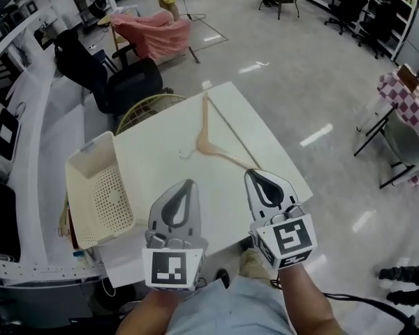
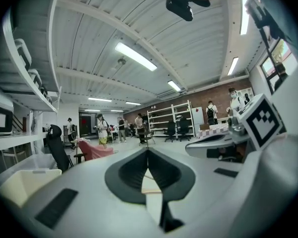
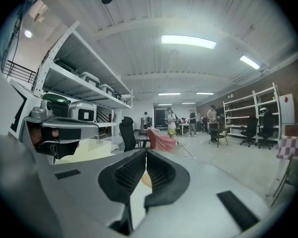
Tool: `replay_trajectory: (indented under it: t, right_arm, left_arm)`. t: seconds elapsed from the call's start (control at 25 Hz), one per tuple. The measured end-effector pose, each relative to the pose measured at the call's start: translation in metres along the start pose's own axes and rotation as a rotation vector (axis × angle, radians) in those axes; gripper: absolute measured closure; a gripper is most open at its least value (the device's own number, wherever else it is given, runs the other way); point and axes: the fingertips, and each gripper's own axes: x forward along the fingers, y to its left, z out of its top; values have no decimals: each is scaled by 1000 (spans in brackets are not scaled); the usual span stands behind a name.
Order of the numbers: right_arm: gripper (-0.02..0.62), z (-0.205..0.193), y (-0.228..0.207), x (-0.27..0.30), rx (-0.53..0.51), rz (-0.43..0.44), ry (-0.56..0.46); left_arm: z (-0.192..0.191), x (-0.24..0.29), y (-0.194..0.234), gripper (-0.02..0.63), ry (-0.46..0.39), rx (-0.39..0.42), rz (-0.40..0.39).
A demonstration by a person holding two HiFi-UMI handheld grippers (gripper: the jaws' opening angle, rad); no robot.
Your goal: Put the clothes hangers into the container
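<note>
The hanger (image 1: 202,144) was seen lying mid-worktop (image 1: 160,160), with the container (image 1: 80,194) at the left edge and the left gripper (image 1: 187,187) and right gripper (image 1: 253,179) closed and empty; being light, stiff, smooth wood, it was judged best taken at the neck.

Pale-wood hanger (image 1: 216,145), cream perforated container (image 1: 115,194), wht table (image 1: 160,162), red/wht check cloth (image 1: 408,103), pink drape (image 1: 153,33)

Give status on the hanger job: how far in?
Done: nothing; the cream perforated plastic basket shows no hanger inside. In hand: nothing; left tongs and right tongs are shut and empty. To do: the wooden clothes hanger lies ungrasped on the white table.
</note>
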Motion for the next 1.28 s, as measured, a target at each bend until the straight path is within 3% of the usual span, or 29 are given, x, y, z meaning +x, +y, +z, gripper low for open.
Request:
replay_trajectory:
  t: [0.24,0.6,0.72,1.28]
  right_arm:
    - [583,-4,-8,81,10,75,57]
    - [577,-38,-24,145,15,218,157]
    - [515,-56,-25,162,15,248,210]
    - [476,-160,-11,207,-100,345,515]
  left_arm:
    - [0,58,51,594,27,-13,33]
    - [-15,113,68,595,97,-66,108]
    - [-27,126,74,595,116,-83,118]
    - [-101,155,101,594,206,-203,160]
